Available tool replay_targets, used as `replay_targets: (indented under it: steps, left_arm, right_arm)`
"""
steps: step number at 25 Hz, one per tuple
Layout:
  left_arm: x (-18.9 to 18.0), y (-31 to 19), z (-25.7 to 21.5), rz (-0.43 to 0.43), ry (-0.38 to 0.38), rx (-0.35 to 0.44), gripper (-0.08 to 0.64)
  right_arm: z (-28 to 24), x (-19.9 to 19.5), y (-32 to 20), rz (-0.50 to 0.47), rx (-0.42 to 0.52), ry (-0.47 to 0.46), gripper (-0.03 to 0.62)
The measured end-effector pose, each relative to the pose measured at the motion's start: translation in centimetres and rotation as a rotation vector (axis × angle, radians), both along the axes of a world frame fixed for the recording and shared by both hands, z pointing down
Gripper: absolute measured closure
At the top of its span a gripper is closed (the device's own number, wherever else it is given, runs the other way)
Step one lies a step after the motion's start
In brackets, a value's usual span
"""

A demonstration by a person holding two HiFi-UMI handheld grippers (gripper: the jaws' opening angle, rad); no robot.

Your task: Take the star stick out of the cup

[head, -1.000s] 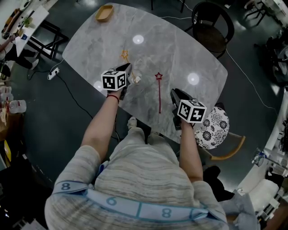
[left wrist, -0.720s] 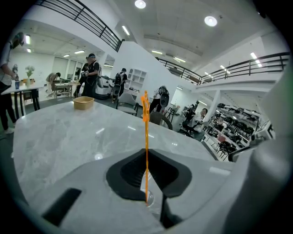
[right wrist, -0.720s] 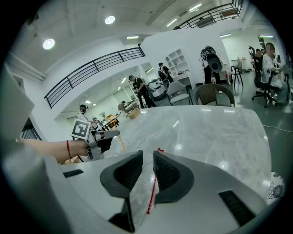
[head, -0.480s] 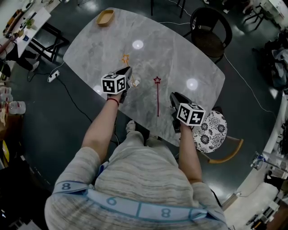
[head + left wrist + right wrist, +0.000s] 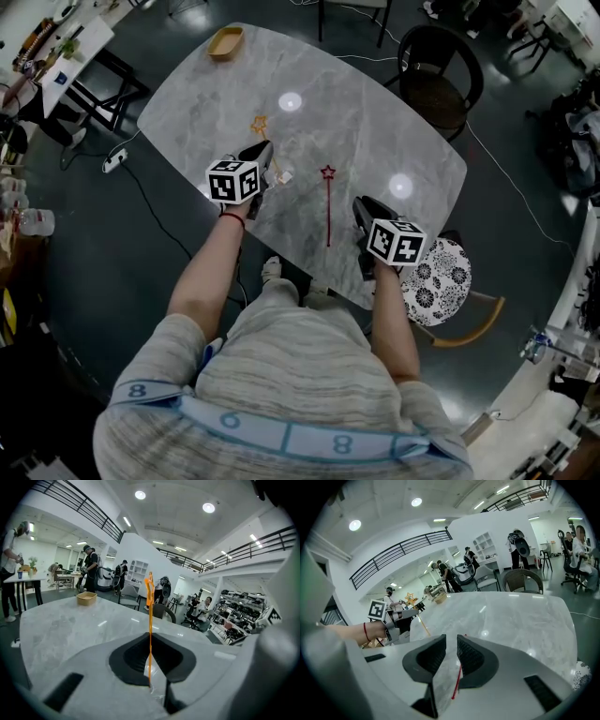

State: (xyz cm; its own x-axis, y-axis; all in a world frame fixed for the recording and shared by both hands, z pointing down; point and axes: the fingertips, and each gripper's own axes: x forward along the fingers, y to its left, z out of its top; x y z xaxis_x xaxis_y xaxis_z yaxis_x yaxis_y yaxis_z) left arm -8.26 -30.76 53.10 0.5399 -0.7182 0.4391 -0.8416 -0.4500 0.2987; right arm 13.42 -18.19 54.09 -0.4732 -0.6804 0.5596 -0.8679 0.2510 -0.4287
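Over the table (image 5: 375, 103), left gripper (image 5: 265, 156) clamped the star stick (image 5: 150, 616), seemingly not yet clear of the cup (image 5: 282, 174); right gripper (image 5: 451, 644) gaped narrowly.

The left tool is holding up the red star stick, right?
Not quite. The left tool holds up the orange star stick, not the red one; the left gripper view shows it pinched in the shut jaws. The red star stick lies on the table.

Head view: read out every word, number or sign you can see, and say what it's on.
"8": pale band across the person's top, left end.
"6": same band, middle.
"8": same band, right.
Marker cubes: square patterns only, no letters.
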Motion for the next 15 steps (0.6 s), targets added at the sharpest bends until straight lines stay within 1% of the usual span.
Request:
replay_targets:
  steps: [4,7,10,15]
  left_arm:
    - [0.0,0.4,-2.3,-0.014,0.0,0.044,0.537]
    - [0.6,0.6,-4.4,-0.006,0.001,0.071,0.537]
    - [1.2,1.1,-6.0,0.0,0.008,0.08,0.537]
    - [2.8,2.7,-7.7,0.017,0.033,0.071,0.537]
  right_arm:
    - [-0.3,-0.2,0.4,-0.01,0.01,-0.002,0.538]
    - [-0.6,-0.2,0.6,-0.015,0.017,-0.003,0.538]
    - [-0.8,-0.1,0.8,-0.016,0.021,-0.003,0.538]
    - [-1.6,0.1,1.2,-0.015,0.037,-0.006,0.538]
